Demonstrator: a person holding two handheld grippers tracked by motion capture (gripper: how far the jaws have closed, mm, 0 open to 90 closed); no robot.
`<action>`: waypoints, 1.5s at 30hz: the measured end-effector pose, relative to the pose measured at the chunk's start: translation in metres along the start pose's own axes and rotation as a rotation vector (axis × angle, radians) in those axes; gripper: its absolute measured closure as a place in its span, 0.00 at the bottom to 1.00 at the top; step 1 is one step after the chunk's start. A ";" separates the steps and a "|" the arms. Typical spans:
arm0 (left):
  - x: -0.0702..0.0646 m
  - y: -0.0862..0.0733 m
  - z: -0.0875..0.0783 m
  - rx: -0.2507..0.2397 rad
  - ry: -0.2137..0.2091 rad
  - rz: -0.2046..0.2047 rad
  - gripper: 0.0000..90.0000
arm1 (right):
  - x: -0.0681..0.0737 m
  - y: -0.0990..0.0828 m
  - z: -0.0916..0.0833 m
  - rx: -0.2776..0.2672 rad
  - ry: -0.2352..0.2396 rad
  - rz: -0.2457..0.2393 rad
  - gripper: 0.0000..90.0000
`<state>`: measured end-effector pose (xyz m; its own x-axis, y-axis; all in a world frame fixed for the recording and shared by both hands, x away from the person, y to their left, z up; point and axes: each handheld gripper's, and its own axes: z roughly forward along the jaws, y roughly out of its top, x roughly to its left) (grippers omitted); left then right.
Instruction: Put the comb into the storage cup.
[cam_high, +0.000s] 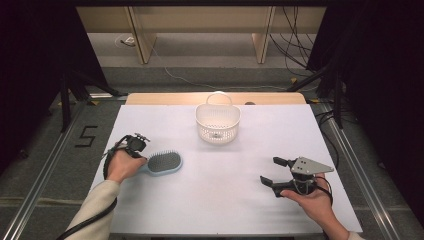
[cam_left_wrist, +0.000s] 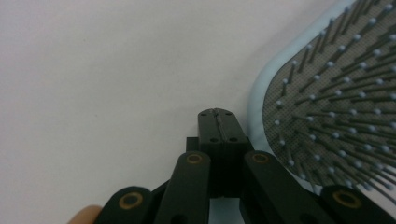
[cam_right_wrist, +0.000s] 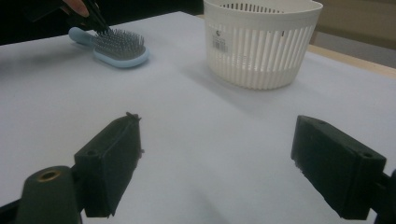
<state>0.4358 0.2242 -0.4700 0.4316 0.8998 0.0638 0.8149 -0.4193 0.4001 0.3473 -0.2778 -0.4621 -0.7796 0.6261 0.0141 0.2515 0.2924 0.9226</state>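
The brush (cam_high: 163, 162) lies bristles up on the white table (cam_high: 225, 200), left of centre, its handle pointing toward the left hand (cam_high: 121, 165). From above, that hand hides most of the left gripper (cam_high: 134, 145) and the brush handle, so the jaws cannot be read there. The left gripper view settles it: the two black jaws are pressed flat together with nothing between them, their tips just beside the pale blue rim of the brush (cam_left_wrist: 327, 98) and over bare table. That view cuts off the brush at the right and bottom edges and shows no handle.

The right gripper view shows the brush (cam_right_wrist: 116, 49) side on, with the handle (cam_right_wrist: 80, 35) clear and the left gripper's tips (cam_right_wrist: 100, 23) at the near end of the bristles; whether they touch is hard to make out.

The right gripper (cam_high: 274, 170) rests at the right front of the table, jaws spread wide and empty. The basket (cam_high: 218, 122) stands at the far middle, well apart from the brush; something small lies inside, too small to identify.
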 end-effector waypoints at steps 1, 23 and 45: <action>0.000 -0.002 -0.001 0.000 -0.003 -0.005 1.00 | 0.000 0.000 0.000 -0.001 -0.001 0.001 0.19; -0.016 -0.027 -0.013 -0.003 0.006 -0.053 1.00 | 0.000 0.000 -0.002 -0.003 0.002 0.002 0.19; -0.020 -0.034 -0.016 -0.014 -0.009 -0.069 1.00 | 0.001 0.000 -0.002 0.001 0.006 -0.004 0.19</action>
<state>0.3931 0.2225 -0.4706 0.3785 0.9252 0.0274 0.8371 -0.3548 0.4163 0.3456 -0.2791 -0.4613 -0.7839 0.6207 0.0131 0.2490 0.2951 0.9224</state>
